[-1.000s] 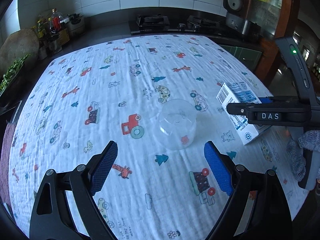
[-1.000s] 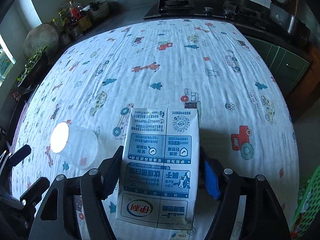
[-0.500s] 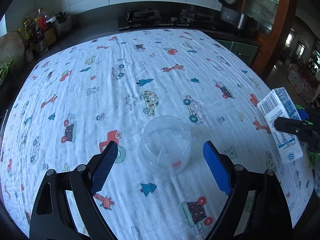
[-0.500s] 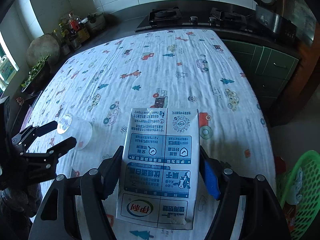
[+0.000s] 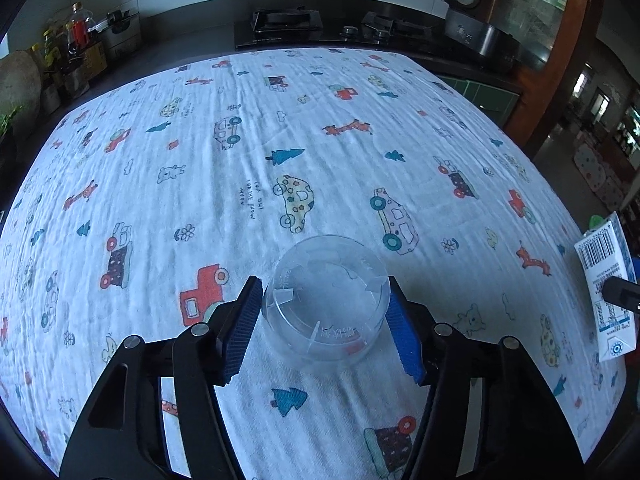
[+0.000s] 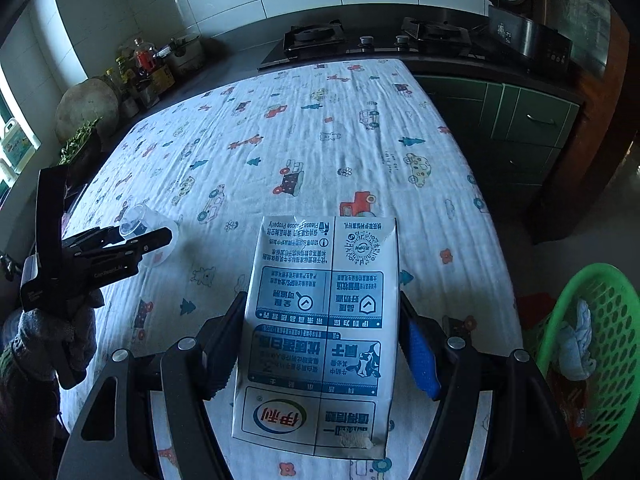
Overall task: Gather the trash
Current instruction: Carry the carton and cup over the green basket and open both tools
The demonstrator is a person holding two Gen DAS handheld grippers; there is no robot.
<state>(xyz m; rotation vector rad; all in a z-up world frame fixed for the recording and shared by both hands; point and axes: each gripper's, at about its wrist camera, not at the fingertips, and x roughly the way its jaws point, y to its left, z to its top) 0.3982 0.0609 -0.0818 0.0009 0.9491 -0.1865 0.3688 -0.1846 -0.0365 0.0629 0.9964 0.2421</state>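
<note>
Sitting between the left hand-held gripper [image 5: 325,330] pads: clear cup [image 5: 326,312].

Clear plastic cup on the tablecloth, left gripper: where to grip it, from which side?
Take the clear cup across its round side wall, coming in low from the near side along the cloth. It lies tipped, its open mouth facing the left gripper, so the curved wall sits between the blue pads. The fingers already flank it; whether they press yet is unclear.
</note>
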